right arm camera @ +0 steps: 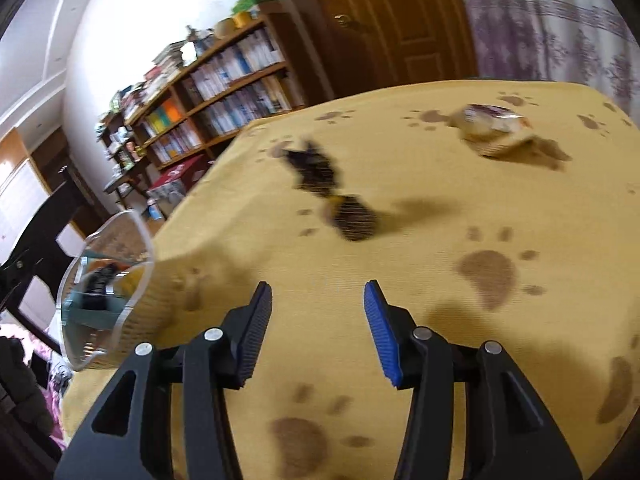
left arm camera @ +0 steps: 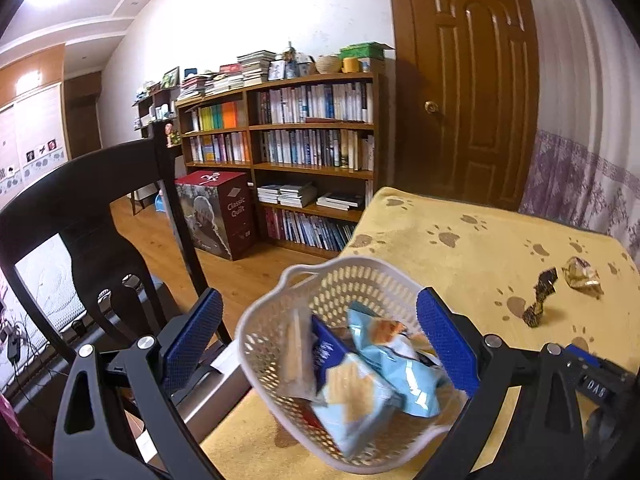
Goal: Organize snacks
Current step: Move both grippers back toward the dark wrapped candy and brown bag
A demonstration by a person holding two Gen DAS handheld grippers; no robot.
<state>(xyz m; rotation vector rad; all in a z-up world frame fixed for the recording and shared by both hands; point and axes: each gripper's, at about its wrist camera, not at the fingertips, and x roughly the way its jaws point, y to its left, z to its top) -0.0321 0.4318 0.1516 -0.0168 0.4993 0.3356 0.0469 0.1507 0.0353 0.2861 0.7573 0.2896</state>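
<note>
I see the yellow paw-print bench [right arm camera: 400, 260] carrying everything. My left gripper [left arm camera: 320, 332] has its fingers spread around the white basket [left arm camera: 260, 332], seemingly steadying it near the edge, already stocked with snack packets [left arm camera: 384, 364]. My right gripper [right arm camera: 318, 320], fingers apart and empty, faces the dark twisted candy [right arm camera: 332, 196]; a pale wrapped snack [right arm camera: 492, 120] lies beyond. Nothing blocks.

Basket [left arm camera: 344, 364] at table's [left arm camera: 480, 240] near-left corner, snack packets [left arm camera: 384, 376] inside. Twisted wrapper [left arm camera: 541, 298] on table right of basket; crumpled wrapper [left arm camera: 582, 276] just beyond it, rightward. Chair [left arm camera: 80, 208] left of table. Bookshelf [left arm camera: 304, 140] behind, door [left arm camera: 468, 80] to its right.
</note>
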